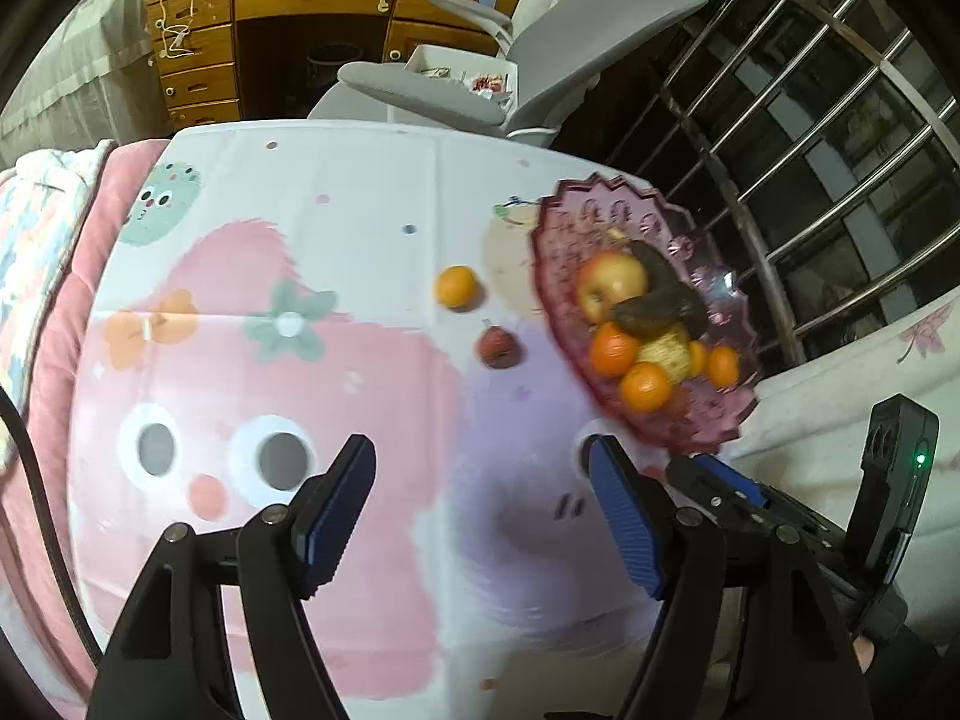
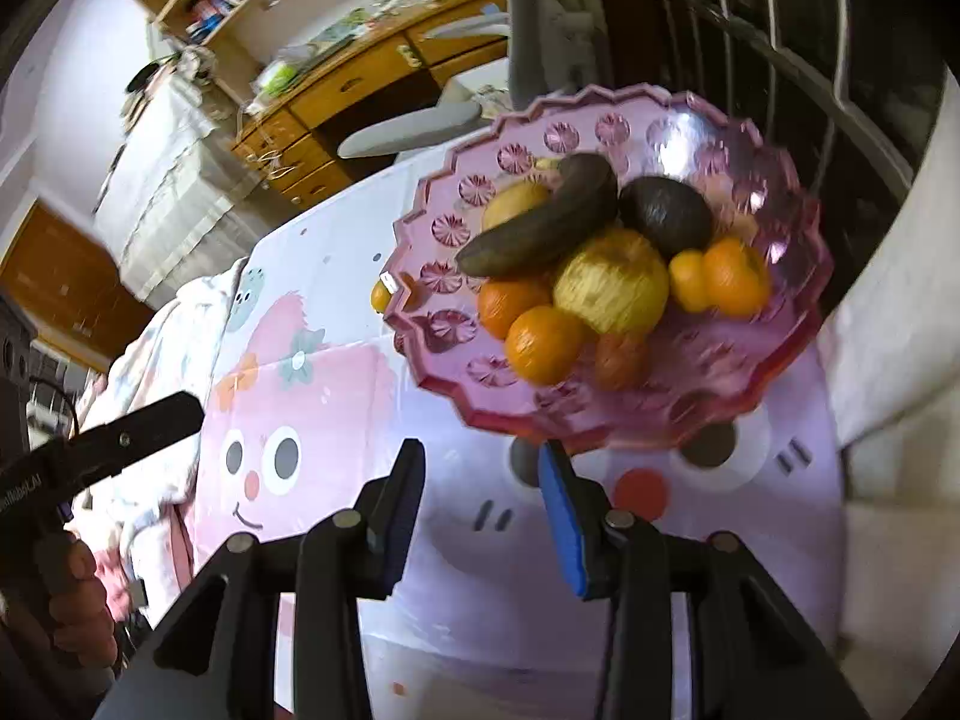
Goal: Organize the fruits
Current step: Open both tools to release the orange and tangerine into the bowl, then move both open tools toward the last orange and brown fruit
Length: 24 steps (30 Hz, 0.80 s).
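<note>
A pink scalloped fruit bowl (image 1: 714,414) stands at the table's right side, holding an apple (image 1: 609,282), a dark banana (image 1: 660,294), several oranges and other fruit. It also shows in the right wrist view (image 2: 774,324). A loose orange (image 1: 457,287) and a small dark red fruit (image 1: 498,348) lie on the cloth left of the bowl. My left gripper (image 1: 480,510) is open and empty above the cloth, short of both loose fruits. My right gripper (image 2: 480,498) is open and empty, just in front of the bowl's near rim.
The table wears a cartoon-print cloth (image 1: 288,360). A pink quilt (image 1: 66,276) lies at its left edge. A grey chair (image 1: 540,60) and a wooden desk (image 1: 288,30) stand behind. A metal window grille (image 1: 810,138) is on the right.
</note>
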Each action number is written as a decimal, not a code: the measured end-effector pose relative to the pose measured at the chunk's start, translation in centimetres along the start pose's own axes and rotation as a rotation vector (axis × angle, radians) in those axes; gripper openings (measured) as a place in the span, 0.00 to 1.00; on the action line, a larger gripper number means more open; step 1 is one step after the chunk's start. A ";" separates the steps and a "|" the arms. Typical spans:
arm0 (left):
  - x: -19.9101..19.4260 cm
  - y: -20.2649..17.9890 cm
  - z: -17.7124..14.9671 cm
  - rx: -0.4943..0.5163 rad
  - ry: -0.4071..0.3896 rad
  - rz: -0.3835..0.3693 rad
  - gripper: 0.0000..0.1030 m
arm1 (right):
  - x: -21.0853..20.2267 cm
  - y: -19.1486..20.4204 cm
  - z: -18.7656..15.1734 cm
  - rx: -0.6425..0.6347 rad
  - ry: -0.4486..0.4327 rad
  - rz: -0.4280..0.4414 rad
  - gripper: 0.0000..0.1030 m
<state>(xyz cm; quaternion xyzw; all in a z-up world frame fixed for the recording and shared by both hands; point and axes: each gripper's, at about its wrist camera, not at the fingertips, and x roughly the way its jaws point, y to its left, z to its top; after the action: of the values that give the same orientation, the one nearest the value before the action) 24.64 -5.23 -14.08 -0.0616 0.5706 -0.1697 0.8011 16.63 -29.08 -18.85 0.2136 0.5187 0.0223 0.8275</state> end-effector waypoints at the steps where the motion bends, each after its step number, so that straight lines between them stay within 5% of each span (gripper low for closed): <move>1: 0.0 0.6 0.2 0.009 0.008 0.002 0.74 | 0.3 0.4 -0.2 0.018 0.000 -0.003 0.39; 12: 2.0 5.4 5.3 0.182 0.080 0.029 0.77 | 4.7 5.3 -1.8 0.112 -0.004 -0.059 0.39; 24: 8.6 3.8 10.6 0.357 0.154 -0.011 0.78 | 9.6 8.8 -0.3 0.033 -0.096 -0.149 0.39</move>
<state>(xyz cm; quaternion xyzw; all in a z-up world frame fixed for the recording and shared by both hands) 37.83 -5.63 -19.22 0.0916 0.5908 -0.2767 0.7523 22.36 -18.51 -23.77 0.1889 0.4931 -0.0584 0.8472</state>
